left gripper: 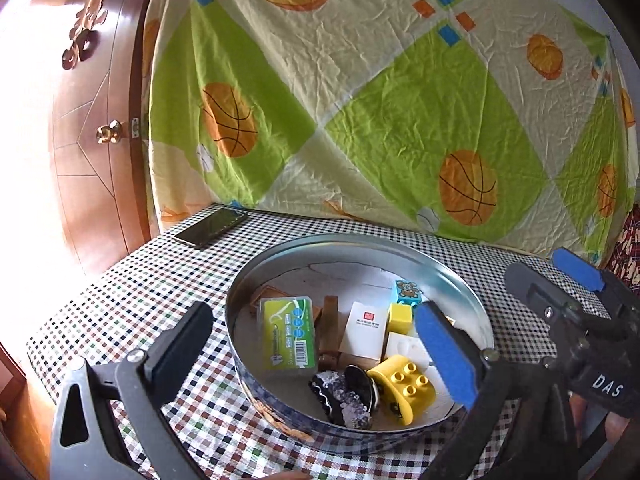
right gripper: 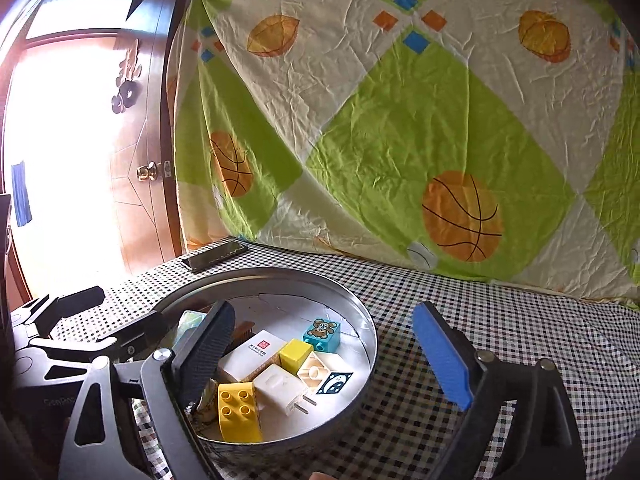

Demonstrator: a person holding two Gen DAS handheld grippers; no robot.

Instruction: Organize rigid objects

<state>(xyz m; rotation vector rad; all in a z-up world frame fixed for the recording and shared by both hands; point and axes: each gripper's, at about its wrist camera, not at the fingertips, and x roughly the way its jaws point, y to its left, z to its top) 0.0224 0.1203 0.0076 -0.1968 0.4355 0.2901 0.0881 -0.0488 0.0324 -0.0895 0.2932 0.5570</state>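
Left wrist view: the brown wooden piece [left gripper: 330, 322] in the round tin [left gripper: 256, 276] is partly covered by the green plastic case [left gripper: 289, 338] and the white box [left gripper: 365, 334]. The small print on both is too small to read. Right wrist view: the green case [right gripper: 191, 320] is mostly hidden behind the gripper's black finger [right gripper: 208, 352]. The doorway [right gripper: 60, 152] is washed out by glare.

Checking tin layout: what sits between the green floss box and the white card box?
A brown wooden piece stands between the floss box and the white box, seen in the left wrist view.
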